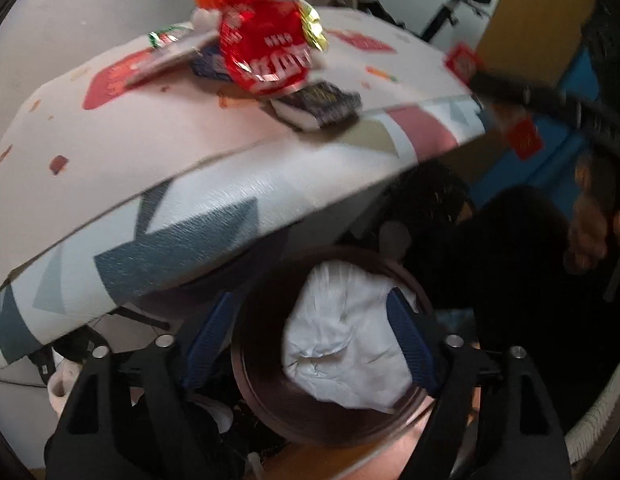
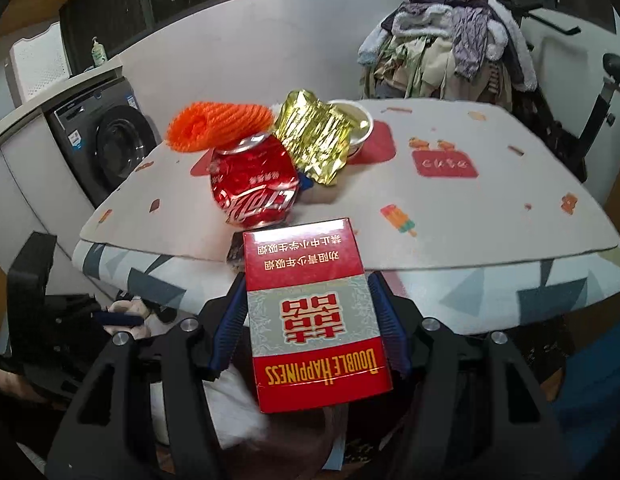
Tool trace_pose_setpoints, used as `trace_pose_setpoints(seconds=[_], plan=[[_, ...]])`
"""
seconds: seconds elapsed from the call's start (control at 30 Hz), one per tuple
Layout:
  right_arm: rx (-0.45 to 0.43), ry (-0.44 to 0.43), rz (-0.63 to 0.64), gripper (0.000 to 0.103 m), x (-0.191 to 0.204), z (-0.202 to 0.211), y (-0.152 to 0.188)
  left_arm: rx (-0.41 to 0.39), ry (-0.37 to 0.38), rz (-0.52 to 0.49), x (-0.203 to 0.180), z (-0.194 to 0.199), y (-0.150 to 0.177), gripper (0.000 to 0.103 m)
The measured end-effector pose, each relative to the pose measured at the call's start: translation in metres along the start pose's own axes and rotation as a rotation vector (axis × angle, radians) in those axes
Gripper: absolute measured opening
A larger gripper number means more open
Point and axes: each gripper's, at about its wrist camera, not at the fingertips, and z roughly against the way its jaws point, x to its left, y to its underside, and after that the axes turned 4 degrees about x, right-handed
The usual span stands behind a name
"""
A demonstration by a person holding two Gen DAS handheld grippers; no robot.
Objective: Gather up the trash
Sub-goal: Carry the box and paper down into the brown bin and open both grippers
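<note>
My right gripper (image 2: pixel 307 316) is shut on a red Double Happiness cigarette pack (image 2: pixel 310 312), held in front of the table edge. On the table (image 2: pixel 490 200) lie a crushed red cola can (image 2: pixel 253 184), an orange foam net (image 2: pixel 217 124), a gold foil wrapper (image 2: pixel 316 140) and a paper cup (image 2: pixel 360 124). My left gripper (image 1: pixel 310 340) is open below the table, above a brown bin (image 1: pixel 269 408) with a white bag (image 1: pixel 346 340) in it. The left wrist view also shows the can (image 1: pixel 265 52), a dark wrapper (image 1: pixel 322 104) and the right gripper's pack (image 1: pixel 462 60).
A washing machine (image 2: pixel 105 148) stands left of the table. A heap of clothes (image 2: pixel 450 40) is piled behind it. An exercise bike (image 2: pixel 606 80) stands at the far right. The tablecloth's patterned side (image 1: pixel 189 224) hangs over the bin.
</note>
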Motion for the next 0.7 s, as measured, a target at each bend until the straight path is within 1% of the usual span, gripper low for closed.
trace_pose_setpoints(seconds=[0.03, 0.07, 0.1, 0.17, 0.23, 0.3, 0.33, 0.47, 0.5, 0.6, 0.7], plan=[[0.012, -0.009, 0.001, 0.061, 0.002, -0.004, 0.002, -0.013, 0.011, 0.019, 0.004, 0.004, -0.001, 0.077], [0.029, -0.017, 0.006, 0.061, 0.005, -0.008, 0.007, -0.038, 0.013, 0.042, 0.010, 0.012, -0.001, 0.080], [0.039, -0.022, 0.011, 0.061, 0.008, -0.012, 0.009, -0.073, 0.001, 0.059, 0.015, 0.022, 0.000, 0.082], [0.071, -0.036, 0.022, 0.061, 0.014, -0.022, 0.017, -0.140, -0.034, 0.076, 0.022, 0.041, 0.003, 0.089], [0.113, -0.036, 0.059, 0.061, 0.025, -0.033, 0.024, -0.213, -0.092, 0.083, 0.030, 0.062, 0.010, 0.092], [0.127, -0.025, 0.125, 0.061, 0.039, -0.037, 0.025, -0.265, -0.138, 0.085, 0.035, 0.077, 0.017, 0.094], [0.127, -0.032, 0.144, 0.061, 0.045, -0.038, 0.025, -0.288, -0.149, 0.089, 0.036, 0.083, 0.019, 0.095], [0.173, -0.114, 0.163, 0.061, 0.066, -0.049, 0.030, -0.367, -0.175, 0.108, 0.036, 0.095, 0.025, 0.096], [0.189, -0.121, 0.177, 0.061, 0.072, -0.053, 0.032, -0.380, -0.186, 0.110, 0.036, 0.095, 0.027, 0.097], [0.261, -0.142, 0.237, 0.061, 0.089, -0.068, 0.045, -0.356, -0.214, 0.114, 0.032, 0.087, 0.030, 0.097], [0.374, -0.104, 0.295, 0.061, 0.098, -0.095, 0.064, -0.344, -0.191, 0.121, 0.034, 0.079, 0.027, 0.097]])
